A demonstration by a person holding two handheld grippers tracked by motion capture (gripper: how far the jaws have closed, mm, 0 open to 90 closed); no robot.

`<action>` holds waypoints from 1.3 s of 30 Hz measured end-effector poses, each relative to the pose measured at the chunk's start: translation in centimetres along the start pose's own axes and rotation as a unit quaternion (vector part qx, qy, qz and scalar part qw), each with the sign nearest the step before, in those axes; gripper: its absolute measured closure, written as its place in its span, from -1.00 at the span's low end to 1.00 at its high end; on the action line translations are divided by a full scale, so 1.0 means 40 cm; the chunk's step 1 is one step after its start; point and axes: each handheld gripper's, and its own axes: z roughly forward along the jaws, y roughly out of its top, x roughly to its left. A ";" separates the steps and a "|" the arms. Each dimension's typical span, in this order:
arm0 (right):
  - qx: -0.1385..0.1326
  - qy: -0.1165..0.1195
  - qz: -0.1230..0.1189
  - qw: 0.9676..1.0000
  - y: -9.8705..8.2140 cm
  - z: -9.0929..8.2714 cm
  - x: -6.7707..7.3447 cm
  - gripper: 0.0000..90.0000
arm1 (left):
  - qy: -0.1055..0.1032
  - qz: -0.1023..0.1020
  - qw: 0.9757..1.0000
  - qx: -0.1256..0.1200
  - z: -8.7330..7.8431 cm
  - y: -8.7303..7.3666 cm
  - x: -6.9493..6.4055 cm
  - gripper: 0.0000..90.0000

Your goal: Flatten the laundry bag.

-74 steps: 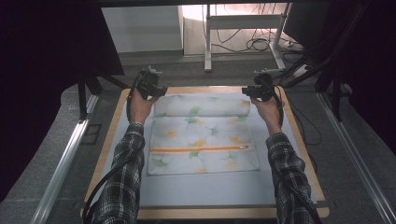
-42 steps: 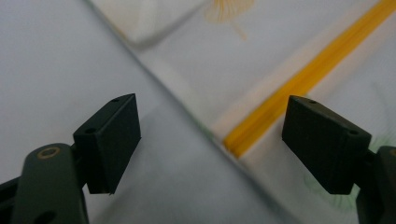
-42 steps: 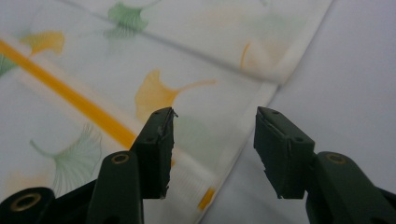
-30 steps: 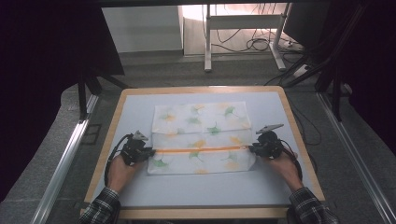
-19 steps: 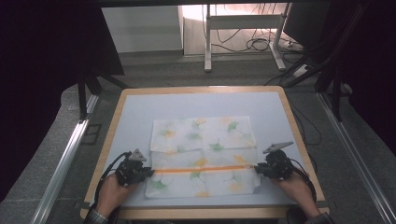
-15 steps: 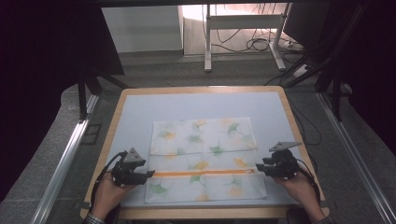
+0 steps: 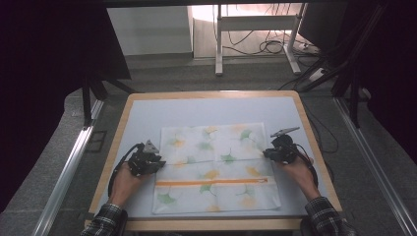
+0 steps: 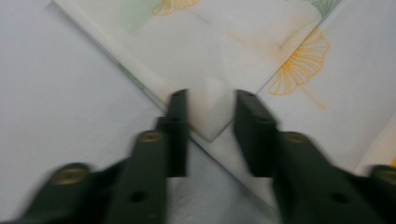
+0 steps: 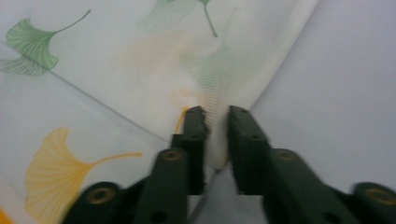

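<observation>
The wooden-edged table (image 7: 123,128) with a pale blue top is seen in the middle of the high view. On it a white cloth with ginkgo-leaf print (image 7: 216,167) is spread in the lower middle, its upper part folded down over the lower part, and an orange stripe (image 7: 211,182) runs across below the fold's edge.

The left gripper (image 7: 147,160) is held at the left corner of the folded layer, the right gripper (image 7: 278,150) at its right corner.

In the left gripper view the corner of the cloth (image 8: 210,116) lies between the two black jaws, which have just been closing; a narrow gap is seen beside the fabric, so a firm grasp cannot be told. In the right gripper view the jaws, also just closing, are clenched on the cloth's edge (image 9: 215,126).

Compared with half a second ago, both grippers are found higher in the high view, and the folded layer covers more of the cloth.

The weave and leaf veins are shown by the gripper views; the whole layout is shown by the high view.
</observation>
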 end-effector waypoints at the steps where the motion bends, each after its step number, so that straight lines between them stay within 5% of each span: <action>1: 0.002 0.004 0.000 1.000 -0.001 -0.004 0.002 0.87 | 0.002 0.000 1.000 0.003 -0.001 0.001 0.000 0.83; 4: 0.000 0.010 -0.002 1.000 -0.001 -0.019 0.008 0.90 | 0.001 0.005 1.000 0.003 -0.004 0.005 0.000 0.93; 9: -0.034 0.015 0.001 0.999 0.024 -0.062 0.005 0.90 | 0.008 -0.001 0.999 -0.042 -0.046 0.032 0.014 0.94; 19: -0.091 0.021 0.030 0.995 0.098 -0.107 -0.047 0.88 | 0.033 -0.044 0.991 -0.123 -0.075 0.149 0.119 0.94; 27: -0.140 -0.001 0.050 0.989 0.199 -0.109 -0.094 0.83 | 0.076 -0.070 0.989 -0.104 -0.016 0.275 0.212 0.94; 31: -0.155 -0.038 0.049 0.986 0.261 -0.102 -0.117 0.49 | 0.094 -0.086 0.988 -0.084 0.016 0.332 0.258 0.94; 39: -0.169 -0.039 0.038 0.984 0.262 -0.121 -0.115 0.35 | 0.124 -0.107 0.986 -0.034 0.104 0.392 0.326 0.94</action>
